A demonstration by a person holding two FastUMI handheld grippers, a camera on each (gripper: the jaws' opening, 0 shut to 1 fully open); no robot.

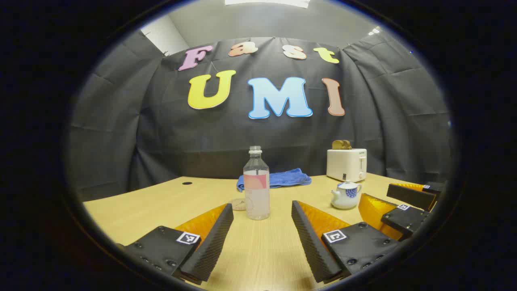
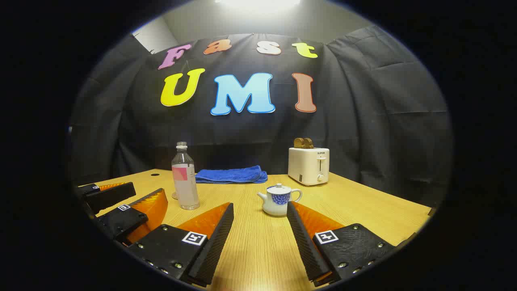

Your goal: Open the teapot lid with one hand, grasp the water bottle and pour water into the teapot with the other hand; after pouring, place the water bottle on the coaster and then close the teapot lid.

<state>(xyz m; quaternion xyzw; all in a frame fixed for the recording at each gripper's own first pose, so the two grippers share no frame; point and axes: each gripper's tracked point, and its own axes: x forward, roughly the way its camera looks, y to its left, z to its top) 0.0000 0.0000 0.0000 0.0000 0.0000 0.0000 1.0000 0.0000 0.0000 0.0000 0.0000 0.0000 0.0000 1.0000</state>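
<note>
While both tools hang low over the wooden bench [image 1: 133, 210], we see the water bottle [image 1: 256, 184] standing upright, its long axis vertical and its uncapped neck pointing straight up. It is clear plastic with a pink and white label around the middle, and the liquid level inside is hard for us to judge. Just behind the bottle, at its left foot, a small round coaster [image 1: 238, 204] lies flat on the bench, partly hidden by it.

To the right of the bottle and well apart from it sits the teapot [image 2: 278, 200], white with a blue pattern on its belly. Its lid [image 2: 279, 187] is seated on top, knob upward. In the right gripper view, the spout points left, toward the bottle, and the handle points right, so its long axis runs across the bench.

Behind the bottle a folded blue towel [image 2: 231, 175] lies near the wall, and to the right of that a white toaster [image 2: 308, 165] holds brown slices in its slots.

Our left tool [image 1: 262, 238] is released, fingers spread wide, with the bottle ahead between them and untouched. Our right tool [image 2: 260, 236] is likewise released, the teapot just beyond its right finger.
</note>
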